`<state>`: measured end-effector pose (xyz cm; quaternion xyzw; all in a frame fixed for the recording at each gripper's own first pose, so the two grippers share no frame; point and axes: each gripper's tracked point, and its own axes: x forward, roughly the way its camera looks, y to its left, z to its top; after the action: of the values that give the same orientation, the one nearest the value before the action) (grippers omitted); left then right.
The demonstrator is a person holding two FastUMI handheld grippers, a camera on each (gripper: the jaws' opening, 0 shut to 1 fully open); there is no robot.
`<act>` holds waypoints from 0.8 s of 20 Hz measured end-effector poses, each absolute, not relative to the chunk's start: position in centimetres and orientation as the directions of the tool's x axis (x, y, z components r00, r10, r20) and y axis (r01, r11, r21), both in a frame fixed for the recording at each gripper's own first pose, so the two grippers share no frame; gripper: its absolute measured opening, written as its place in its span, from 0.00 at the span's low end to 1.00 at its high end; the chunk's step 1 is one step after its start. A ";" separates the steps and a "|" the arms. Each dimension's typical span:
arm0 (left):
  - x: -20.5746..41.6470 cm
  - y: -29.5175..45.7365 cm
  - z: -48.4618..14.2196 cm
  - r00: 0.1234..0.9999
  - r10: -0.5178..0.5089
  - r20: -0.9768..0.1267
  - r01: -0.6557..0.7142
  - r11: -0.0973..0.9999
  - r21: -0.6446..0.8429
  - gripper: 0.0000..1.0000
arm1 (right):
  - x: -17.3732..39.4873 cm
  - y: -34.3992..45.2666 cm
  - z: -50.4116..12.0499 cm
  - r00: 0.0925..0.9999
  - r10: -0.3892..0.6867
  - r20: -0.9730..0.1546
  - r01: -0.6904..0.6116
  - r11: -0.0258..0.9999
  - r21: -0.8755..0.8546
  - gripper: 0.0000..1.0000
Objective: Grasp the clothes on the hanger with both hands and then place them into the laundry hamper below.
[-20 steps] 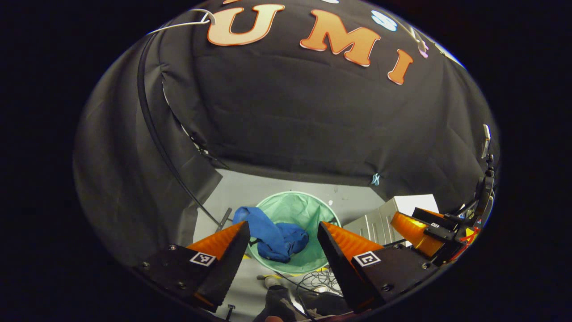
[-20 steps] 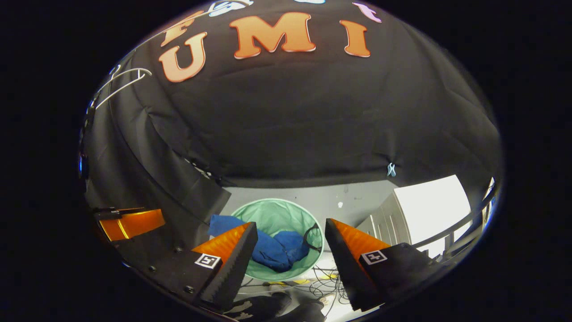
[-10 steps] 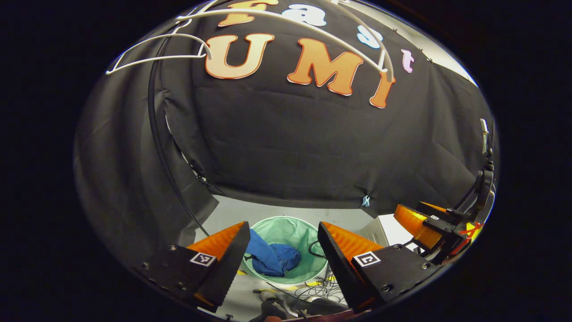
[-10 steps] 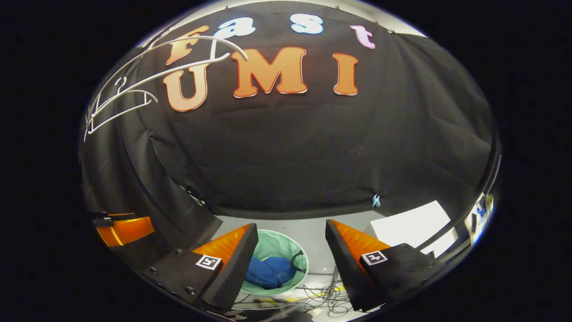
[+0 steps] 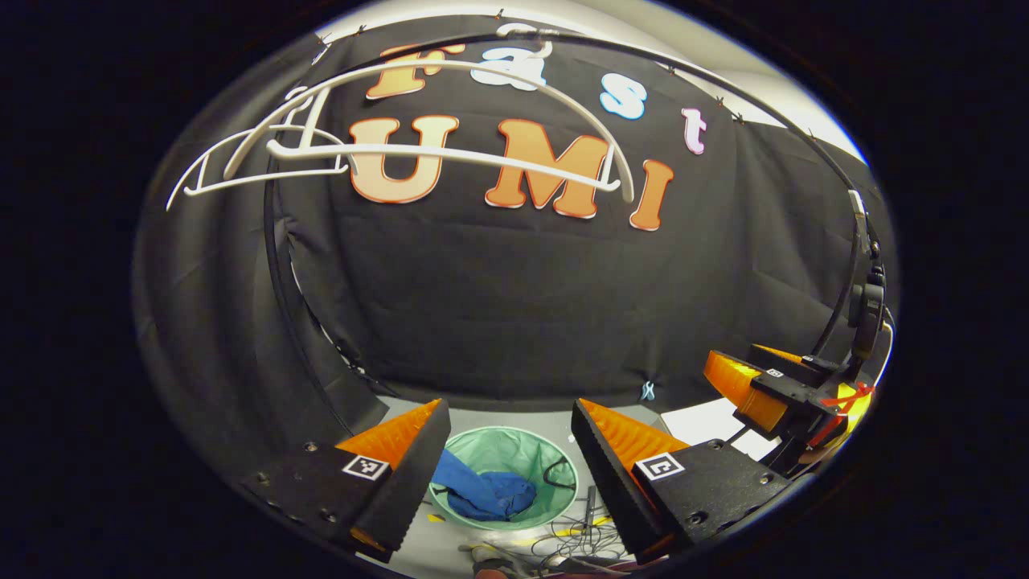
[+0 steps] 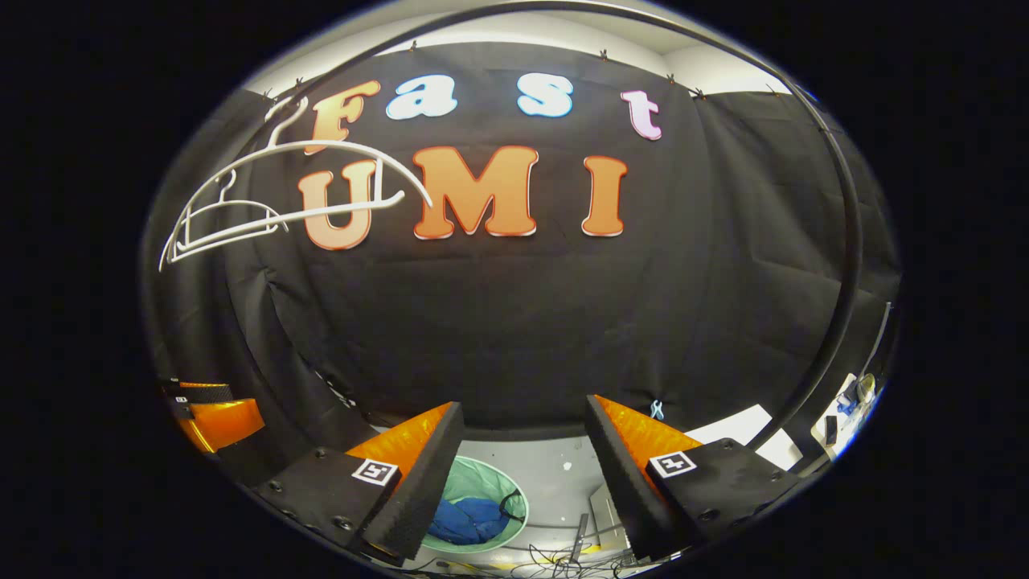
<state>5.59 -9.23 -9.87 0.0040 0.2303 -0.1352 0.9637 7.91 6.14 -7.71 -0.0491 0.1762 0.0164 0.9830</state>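
Observation:
A blue garment (image 5: 482,492) lies bunched inside the round pale-green hamper (image 5: 522,452) on the floor, far below both grippers. In the right gripper view the same garment (image 6: 466,519) sits in the hamper (image 6: 474,478). My left gripper (image 5: 510,418) is open with nothing between its fingers. My right gripper (image 6: 522,418) is open and empty too; it also appears in the left gripper view, at the right edge (image 5: 760,386). Two bare white hangers (image 5: 450,149) hang on the black rail overhead; the right gripper view has them at upper left (image 6: 321,185).
A black curved rail (image 6: 844,241) arches over the booth. Loose cables (image 5: 575,539) lie on the grey floor beside the hamper. A white box (image 6: 744,425) stands to the right of it. The other gripper shows at the left edge (image 6: 217,414) of the right gripper view.
Both grippers have risen and tilted up, away from the hamper, which now looks smaller and lower. The hangers and rail have come into view. The garment stays in the hamper.

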 end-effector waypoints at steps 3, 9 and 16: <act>5.6 -9.9 -6.9 0.887 -0.249 -0.389 0.250 0.967 -0.050 0.96 | 7.4 5.4 -4.6 0.952 0.035 -0.304 -0.064 0.994 -0.084 0.90; 5.6 -10.6 -0.2 0.957 -0.178 -0.229 0.175 0.984 -0.030 0.98 | 5.7 3.2 1.4 0.975 0.075 -0.211 -0.094 0.992 -0.085 1.00; 3.6 -11.7 5.1 0.986 -0.121 -0.113 0.119 0.993 -0.023 0.93 | 3.8 1.0 6.6 0.984 0.134 -0.119 -0.142 0.988 -0.066 0.89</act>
<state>3.57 -11.74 5.08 -0.0083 0.0571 -0.0604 0.9965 3.80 0.99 6.62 -0.0373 0.0574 0.0692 0.9953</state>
